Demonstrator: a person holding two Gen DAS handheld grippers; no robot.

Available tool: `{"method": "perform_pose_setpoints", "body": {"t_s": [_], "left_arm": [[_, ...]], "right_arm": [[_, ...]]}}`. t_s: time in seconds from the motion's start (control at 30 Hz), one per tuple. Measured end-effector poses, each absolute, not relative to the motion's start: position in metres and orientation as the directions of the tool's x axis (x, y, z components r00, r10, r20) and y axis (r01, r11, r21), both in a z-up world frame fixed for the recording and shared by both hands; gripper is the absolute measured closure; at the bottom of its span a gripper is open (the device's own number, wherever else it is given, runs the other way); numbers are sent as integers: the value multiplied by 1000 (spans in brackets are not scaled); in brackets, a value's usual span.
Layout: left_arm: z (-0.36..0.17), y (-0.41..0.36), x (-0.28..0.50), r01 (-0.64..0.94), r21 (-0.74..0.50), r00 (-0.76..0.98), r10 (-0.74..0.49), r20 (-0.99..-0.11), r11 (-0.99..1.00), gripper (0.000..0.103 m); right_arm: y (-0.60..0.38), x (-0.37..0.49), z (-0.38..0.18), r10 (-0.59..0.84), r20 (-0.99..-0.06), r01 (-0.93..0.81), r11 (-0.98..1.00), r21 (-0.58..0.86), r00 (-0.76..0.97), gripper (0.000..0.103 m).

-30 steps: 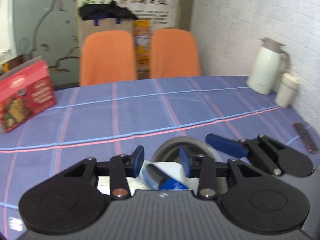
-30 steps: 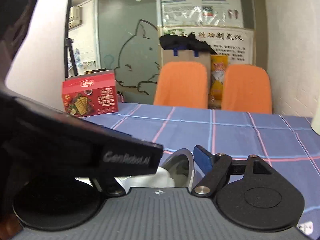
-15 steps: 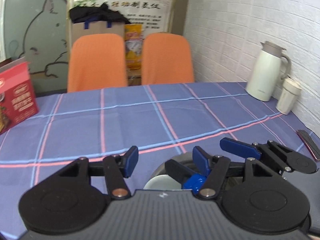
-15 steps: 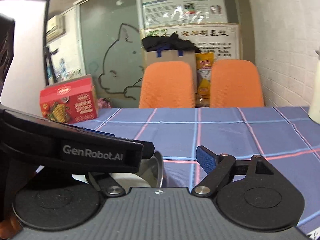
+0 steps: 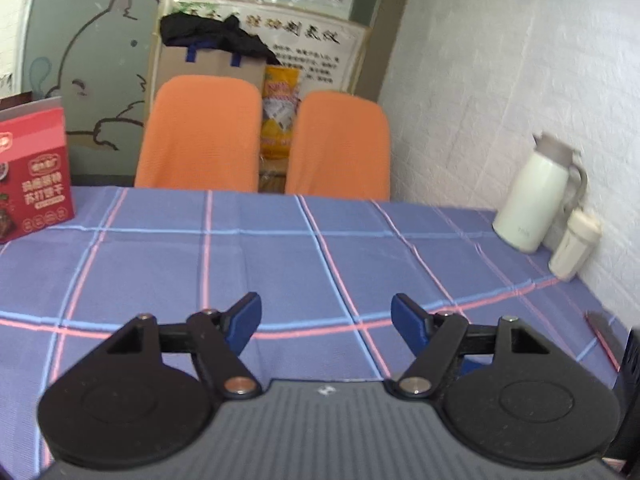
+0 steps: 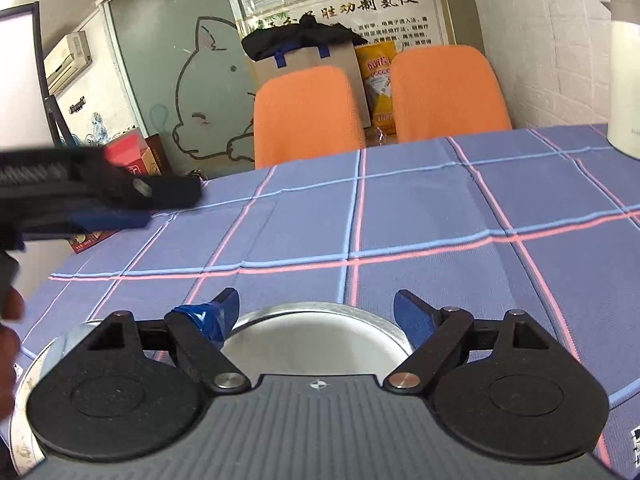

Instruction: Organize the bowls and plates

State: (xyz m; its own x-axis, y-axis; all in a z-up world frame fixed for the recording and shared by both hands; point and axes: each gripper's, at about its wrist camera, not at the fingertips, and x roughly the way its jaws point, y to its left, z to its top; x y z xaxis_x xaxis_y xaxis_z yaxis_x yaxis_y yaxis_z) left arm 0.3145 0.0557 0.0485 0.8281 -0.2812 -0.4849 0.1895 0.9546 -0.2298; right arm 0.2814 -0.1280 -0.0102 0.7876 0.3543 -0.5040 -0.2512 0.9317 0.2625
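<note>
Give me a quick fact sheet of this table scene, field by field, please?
Surface: table with blue plaid cloth
Left tongs: open, nothing between them, over bare cloth
Right tongs: open, just above a metal bowl
Second dish: metal plate at the lower left of the right view, partly hidden
Far side: two orange chairs
By the wall: white jug, small cup
Left edge: red box

Both grippers spread wide, nothing gripped.
Left gripper [image 5: 326,318] level, jaws apart; right gripper [image 6: 316,312] likewise, with the left one at its 9 o'clock; hand [image 6: 7,332] at 8 o'clock.
</note>
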Motion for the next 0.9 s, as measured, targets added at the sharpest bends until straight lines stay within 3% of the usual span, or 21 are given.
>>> {"method": "perform_pose_setpoints", "body": {"t_s": [0.2, 0.3, 0.5, 0.63, 0.73, 0.9], "left_arm": [[53, 101, 300, 37, -157, 844, -115, -524, 987, 24], [50, 122, 283, -8, -125, 820, -65, -569, 992, 17], [37, 138, 236, 31, -18, 776, -36, -630, 999, 15], [26, 135, 218, 27, 151, 749, 80, -657, 988, 15], [22, 143, 205, 129, 160, 723, 18, -691, 979, 14], [26, 165, 211, 273, -56, 640, -225, -735, 960, 14]], "right_arm": [[-141, 269, 1, 335, -477, -219, 934, 283, 813, 31], [-137, 251, 17, 430, -420, -315, 895, 317, 799, 31], [-83, 221, 24, 684, -463, -594, 726, 347, 564, 31], [-52, 207, 15, 714, -519, -665, 673, 324, 470, 31], [-42, 204, 12, 692, -556, -682, 677, 277, 461, 31], [-29, 209, 9, 670, -591, -704, 673, 227, 450, 31]]}}
